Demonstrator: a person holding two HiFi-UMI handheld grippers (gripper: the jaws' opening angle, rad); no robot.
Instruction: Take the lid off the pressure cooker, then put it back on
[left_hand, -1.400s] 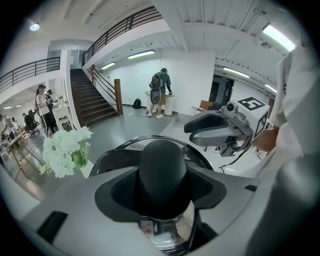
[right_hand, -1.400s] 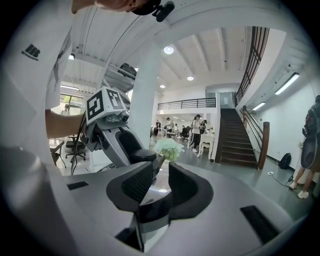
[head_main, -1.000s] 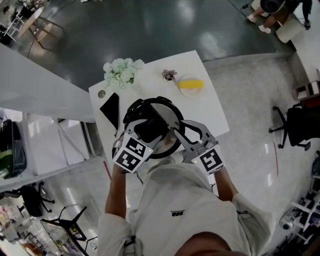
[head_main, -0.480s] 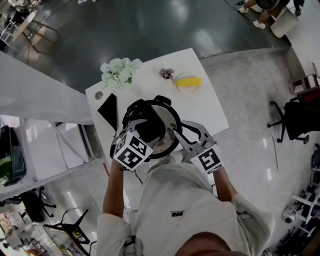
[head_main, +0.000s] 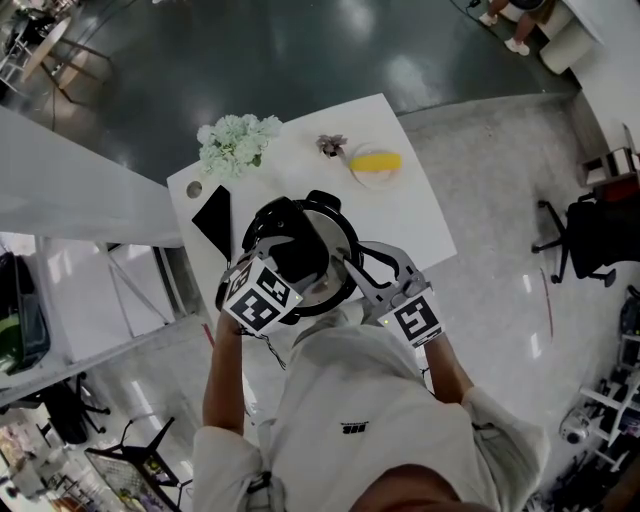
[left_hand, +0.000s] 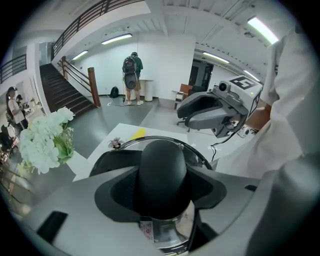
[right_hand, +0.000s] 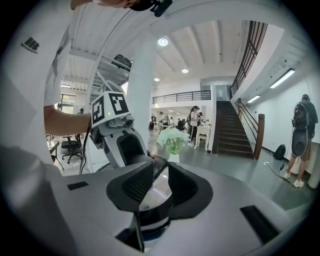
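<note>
left gripper (left_hand: 161, 187): clenched on the lid's black knob (left_hand: 162, 157), pads pressing both flanks. compared with a second ago, its marker cube (head_main: 258, 298) sits slightly rolled, while the hand has barely shifted place. right gripper (right_hand: 159, 186): jaws nearly together at the right rim of the cooker (head_main: 330, 303), with a dark edge in the gap; whether they pinch it cannot be told. the lid (head_main: 335, 232) looks seated on the cooker, which stands at the near edge of the white table (head_main: 400, 215), with flowers (head_main: 235, 145) well behind. judgement: the small roll reads as the start of the unlocking twist. removal has barely begun; lifting and refitting remain.
</note>
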